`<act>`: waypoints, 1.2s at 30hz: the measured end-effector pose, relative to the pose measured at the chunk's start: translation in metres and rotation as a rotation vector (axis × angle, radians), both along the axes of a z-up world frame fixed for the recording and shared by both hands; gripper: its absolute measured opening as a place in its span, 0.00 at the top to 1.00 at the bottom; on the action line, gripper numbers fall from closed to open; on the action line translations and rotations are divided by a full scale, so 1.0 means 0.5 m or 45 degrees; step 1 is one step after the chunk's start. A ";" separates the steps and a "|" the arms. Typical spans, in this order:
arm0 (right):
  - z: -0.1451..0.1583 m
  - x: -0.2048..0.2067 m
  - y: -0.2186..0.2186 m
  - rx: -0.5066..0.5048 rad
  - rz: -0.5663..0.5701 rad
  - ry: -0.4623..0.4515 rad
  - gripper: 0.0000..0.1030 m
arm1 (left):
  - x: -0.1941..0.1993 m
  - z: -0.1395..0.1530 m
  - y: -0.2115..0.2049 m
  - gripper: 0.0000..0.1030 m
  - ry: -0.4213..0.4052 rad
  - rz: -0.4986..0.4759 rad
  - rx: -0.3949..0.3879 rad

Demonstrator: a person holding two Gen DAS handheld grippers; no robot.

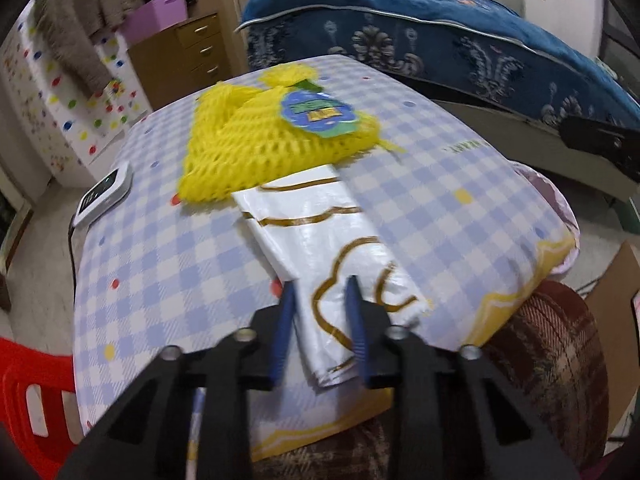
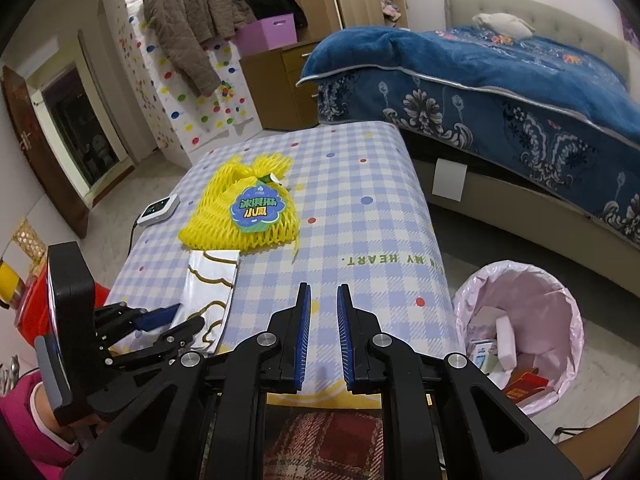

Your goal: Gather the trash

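Blue-padded fingers of the left hand-held gripper (image 1: 322,284) straddle the near end of the white wrapper (image 1: 332,240), parted and not yet clenched on it. That wrapper lies flat on the checked counter (image 2: 360,216), its far end touching the yellow net bag (image 2: 240,208). Off to the right, the right hand-held gripper (image 2: 323,292) hovers released and empty. Judging by this, the wrapper pickup is underway; next comes squeezing, lifting, then carrying right to the lined bin (image 2: 520,280) beside the counter.

- Your wrapper (image 1: 320,220) lies on the table (image 2: 380,216), near edge between your left gripper (image 1: 322,286) fingers;
- the net bag (image 2: 240,212) sits just behind it;
- the bin (image 2: 520,332) stands right of the table; the bed (image 2: 500,80) behind.
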State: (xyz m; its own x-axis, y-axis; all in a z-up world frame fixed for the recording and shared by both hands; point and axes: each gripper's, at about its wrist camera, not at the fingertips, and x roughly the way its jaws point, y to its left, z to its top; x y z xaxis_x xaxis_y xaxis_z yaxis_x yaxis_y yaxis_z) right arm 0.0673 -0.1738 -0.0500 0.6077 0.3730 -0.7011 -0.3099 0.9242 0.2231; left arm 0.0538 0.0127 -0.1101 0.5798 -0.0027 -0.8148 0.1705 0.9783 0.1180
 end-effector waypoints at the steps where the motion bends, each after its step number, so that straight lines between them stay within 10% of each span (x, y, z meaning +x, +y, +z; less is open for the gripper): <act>1: -0.001 0.000 0.000 0.000 0.001 0.001 0.86 | -0.001 0.000 0.000 0.90 -0.006 -0.006 0.003; 7: 0.002 -0.001 0.001 -0.016 0.013 0.000 0.85 | -0.029 0.046 0.049 0.98 -0.110 0.039 -0.149; 11: 0.006 0.005 0.021 -0.041 0.030 -0.008 0.38 | -0.050 0.114 0.102 0.98 -0.242 0.131 -0.188; 16: 0.016 0.017 0.072 -0.068 0.087 -0.038 0.30 | -0.050 0.158 0.165 0.98 -0.301 0.242 -0.184; 23: 0.009 0.057 0.154 -0.113 0.165 -0.026 0.30 | -0.040 0.155 0.237 0.98 -0.301 0.329 -0.195; 29: -0.015 0.105 0.199 -0.130 0.176 -0.003 0.65 | -0.022 0.134 0.268 0.98 -0.274 0.340 -0.206; 36: -0.057 0.187 0.205 -0.119 0.117 0.060 0.67 | 0.003 0.109 0.276 0.98 -0.237 0.335 -0.211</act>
State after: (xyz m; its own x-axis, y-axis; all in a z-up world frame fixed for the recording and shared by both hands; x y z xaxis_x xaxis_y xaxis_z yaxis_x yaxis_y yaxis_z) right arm 0.1607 -0.0713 -0.0783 0.5395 0.3574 -0.7623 -0.3855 0.9098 0.1537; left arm 0.0554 0.1505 -0.0554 0.7166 0.0436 -0.6961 -0.0996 0.9942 -0.0402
